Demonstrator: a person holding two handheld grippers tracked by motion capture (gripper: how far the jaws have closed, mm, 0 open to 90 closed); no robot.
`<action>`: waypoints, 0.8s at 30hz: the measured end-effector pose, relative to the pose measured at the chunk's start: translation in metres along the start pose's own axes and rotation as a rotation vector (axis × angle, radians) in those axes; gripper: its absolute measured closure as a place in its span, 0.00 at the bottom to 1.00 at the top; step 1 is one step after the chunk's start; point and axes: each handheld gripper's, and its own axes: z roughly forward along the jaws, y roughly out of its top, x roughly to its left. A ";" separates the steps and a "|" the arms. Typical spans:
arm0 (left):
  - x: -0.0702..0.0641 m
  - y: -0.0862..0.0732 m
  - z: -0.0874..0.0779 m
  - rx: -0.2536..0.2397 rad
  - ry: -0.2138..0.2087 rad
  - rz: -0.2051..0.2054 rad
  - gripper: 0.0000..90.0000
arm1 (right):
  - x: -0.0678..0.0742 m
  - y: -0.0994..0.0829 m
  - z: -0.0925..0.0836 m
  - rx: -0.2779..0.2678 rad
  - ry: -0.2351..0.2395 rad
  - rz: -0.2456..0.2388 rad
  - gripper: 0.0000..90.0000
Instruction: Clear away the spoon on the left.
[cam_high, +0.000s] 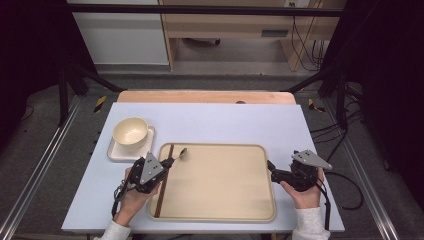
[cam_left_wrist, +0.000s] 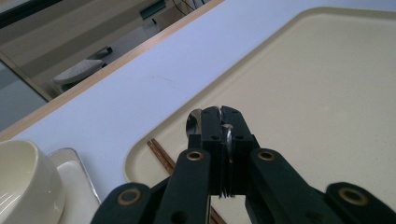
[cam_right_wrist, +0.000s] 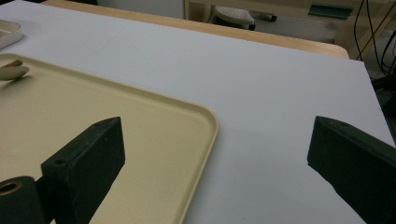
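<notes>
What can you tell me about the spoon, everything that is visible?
The spoon looks like shiny metal. The left gripper is shut on its thin handle, with the oval bowl end sticking out beyond the jaws. It is at the far left corner of the beige tray, just beside the dark chopsticks. Whether it touches the tray is unclear.

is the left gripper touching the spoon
Touching. In the left gripper view the left gripper has its jaws shut on the spoon, the metal handle pinched between the pads.
</notes>
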 end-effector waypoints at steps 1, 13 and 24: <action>0.000 0.000 0.001 0.001 0.003 0.001 0.98 | 0.000 0.000 0.000 0.001 0.000 0.000 0.05; -0.004 -0.001 0.005 0.019 0.007 0.029 0.96 | 0.001 -0.001 0.001 0.008 0.005 0.000 0.05; -0.008 -0.002 0.007 0.031 -0.017 0.057 0.92 | 0.000 0.000 0.000 0.005 0.002 -0.001 0.05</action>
